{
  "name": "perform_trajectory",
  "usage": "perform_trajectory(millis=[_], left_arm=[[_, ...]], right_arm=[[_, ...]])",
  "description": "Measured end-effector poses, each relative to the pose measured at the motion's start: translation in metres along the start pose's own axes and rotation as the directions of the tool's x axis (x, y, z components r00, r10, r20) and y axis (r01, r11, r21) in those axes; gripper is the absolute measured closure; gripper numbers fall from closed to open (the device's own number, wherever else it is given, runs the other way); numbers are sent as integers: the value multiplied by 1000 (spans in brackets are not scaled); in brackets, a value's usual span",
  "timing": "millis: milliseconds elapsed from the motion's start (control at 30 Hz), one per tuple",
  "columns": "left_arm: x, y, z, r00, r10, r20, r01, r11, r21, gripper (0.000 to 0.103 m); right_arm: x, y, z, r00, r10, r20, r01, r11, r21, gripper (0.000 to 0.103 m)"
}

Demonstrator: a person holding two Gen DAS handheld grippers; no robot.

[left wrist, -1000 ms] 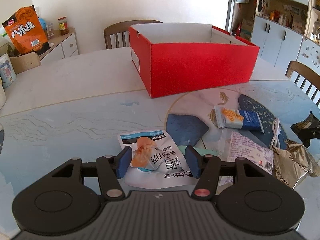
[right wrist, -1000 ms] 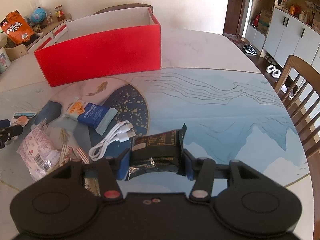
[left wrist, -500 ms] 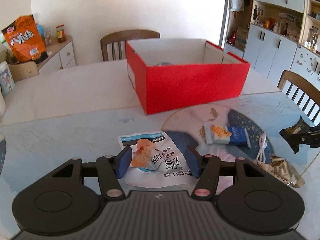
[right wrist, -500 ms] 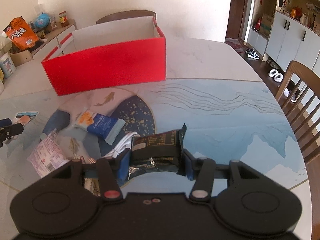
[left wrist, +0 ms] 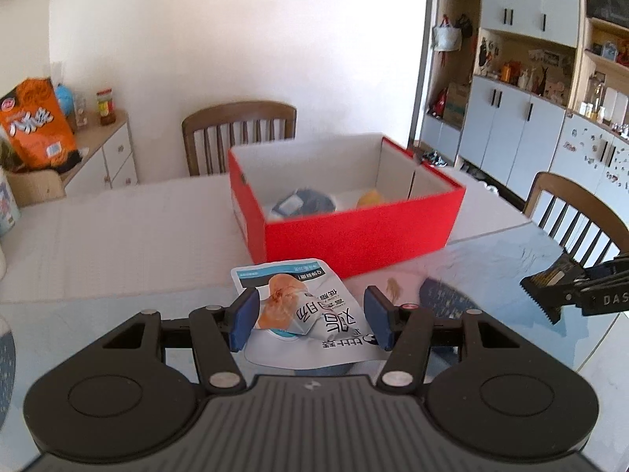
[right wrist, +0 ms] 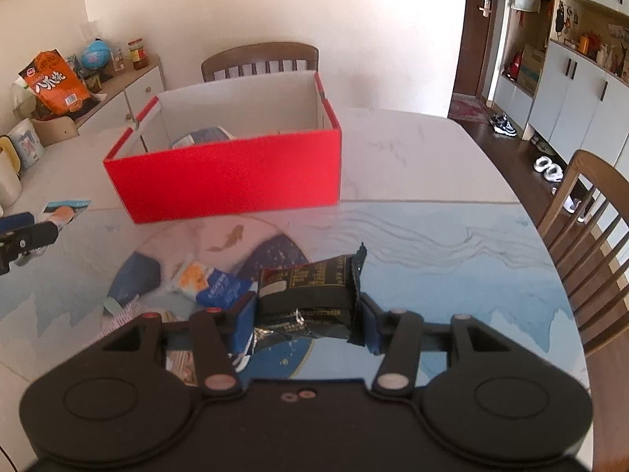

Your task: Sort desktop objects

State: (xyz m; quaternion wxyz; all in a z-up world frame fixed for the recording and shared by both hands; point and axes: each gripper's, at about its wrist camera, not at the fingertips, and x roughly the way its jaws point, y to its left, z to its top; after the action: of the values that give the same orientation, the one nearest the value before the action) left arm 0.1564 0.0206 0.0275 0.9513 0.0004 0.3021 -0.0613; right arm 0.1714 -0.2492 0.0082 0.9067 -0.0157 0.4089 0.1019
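My left gripper (left wrist: 310, 320) is shut on a white and light-blue snack pouch (left wrist: 302, 306) and holds it raised above the table, in front of the open red box (left wrist: 354, 232). My right gripper (right wrist: 306, 314) is shut on a black snack packet (right wrist: 310, 291), also lifted; it shows at the right edge of the left wrist view (left wrist: 550, 287). The red box (right wrist: 236, 181) holds a dark blue item (left wrist: 302, 202) and an orange one (left wrist: 369, 198). The left gripper and its pouch appear at the left edge of the right wrist view (right wrist: 23, 236).
A blue and orange packet (right wrist: 208, 285) and a white packet (right wrist: 118, 316) lie on the table below my right gripper. Wooden chairs stand behind the box (left wrist: 240, 133) and at the right (right wrist: 589, 244). A sideboard with an orange bag (right wrist: 55, 82) is at left.
Both grippers have risen with their packets held. The box's inside has come into view and the loose items on the table have dropped low in the frames.
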Motion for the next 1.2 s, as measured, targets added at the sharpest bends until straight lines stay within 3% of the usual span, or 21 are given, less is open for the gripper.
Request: perform_trajectory(millis=[600,1200], left_arm=[[16,1,69,995,-43,95,40,999,34,46],[58,2,120,987,-92,135,85,995,59,46]], right_arm=[[4,12,67,998,9,64,-6,999,-44,50],[31,29,127,995,11,95,-4,998,-66,50]])
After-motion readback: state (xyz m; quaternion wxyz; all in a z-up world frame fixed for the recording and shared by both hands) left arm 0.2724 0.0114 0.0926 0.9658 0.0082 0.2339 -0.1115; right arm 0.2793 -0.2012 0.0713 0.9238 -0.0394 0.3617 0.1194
